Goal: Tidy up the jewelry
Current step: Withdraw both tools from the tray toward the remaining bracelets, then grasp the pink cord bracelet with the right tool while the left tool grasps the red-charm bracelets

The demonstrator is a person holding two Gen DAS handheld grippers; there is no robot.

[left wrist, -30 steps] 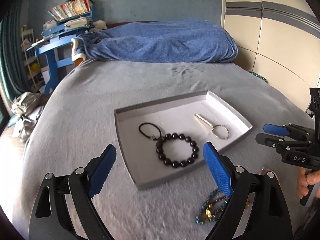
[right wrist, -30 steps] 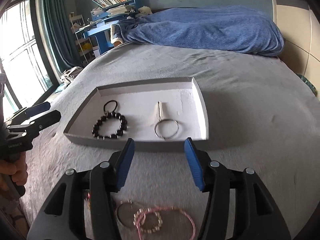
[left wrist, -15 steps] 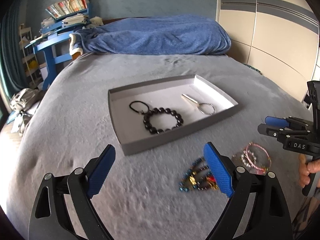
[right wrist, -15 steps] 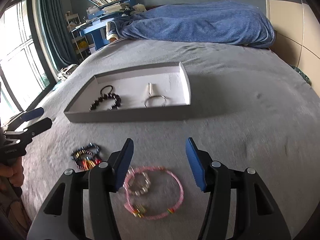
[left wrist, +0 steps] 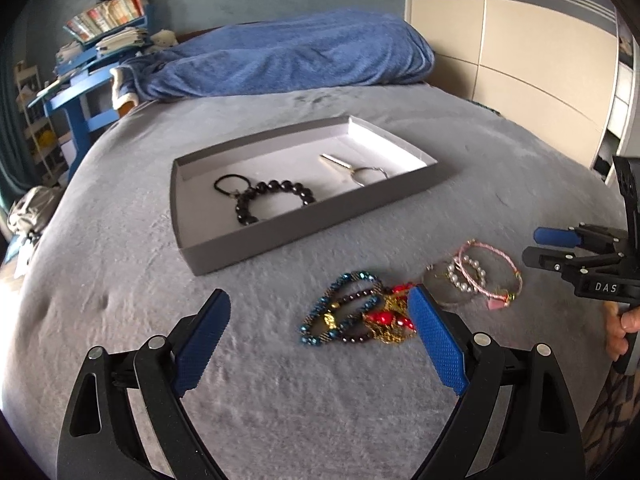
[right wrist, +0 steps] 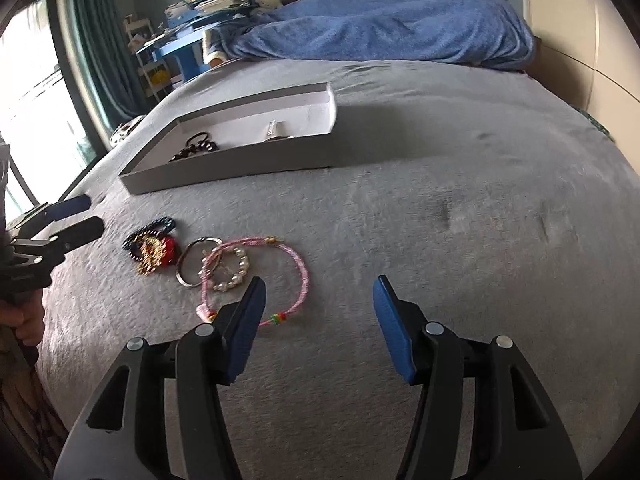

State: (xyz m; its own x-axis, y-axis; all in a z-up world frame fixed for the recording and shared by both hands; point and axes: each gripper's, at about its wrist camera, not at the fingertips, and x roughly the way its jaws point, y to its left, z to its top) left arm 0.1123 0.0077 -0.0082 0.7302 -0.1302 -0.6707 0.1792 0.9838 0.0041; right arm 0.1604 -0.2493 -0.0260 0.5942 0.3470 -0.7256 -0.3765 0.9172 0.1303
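- One grey bed [left wrist: 120,264] carries everything, with a rumpled blue blanket [left wrist: 280,60] across its far end.
- One shallow grey tray [left wrist: 320,216] lies on the bed, its long axis running from near left to far right in the left wrist view; in it are a black bead bracelet [left wrist: 276,200], a black hair tie [left wrist: 228,184] and a key ring [left wrist: 370,174] whose metal bar points away to the far left.
- Both grippers hover above the bed with nothing held: the left gripper [left wrist: 320,332] has its jaws spread wide, and the right gripper [right wrist: 318,326] likewise has its jaws apart. The right gripper's body reads "DAS".
- One tangle of blue, dark, red and gold bead jewelry [left wrist: 356,314] lies on the bed in front of the tray, just ahead of the left jaws.
- One pink cord bracelet [right wrist: 276,272] lies beside that tangle, overlapping a pearl bracelet [right wrist: 232,270] and a plain metal ring [right wrist: 192,260].
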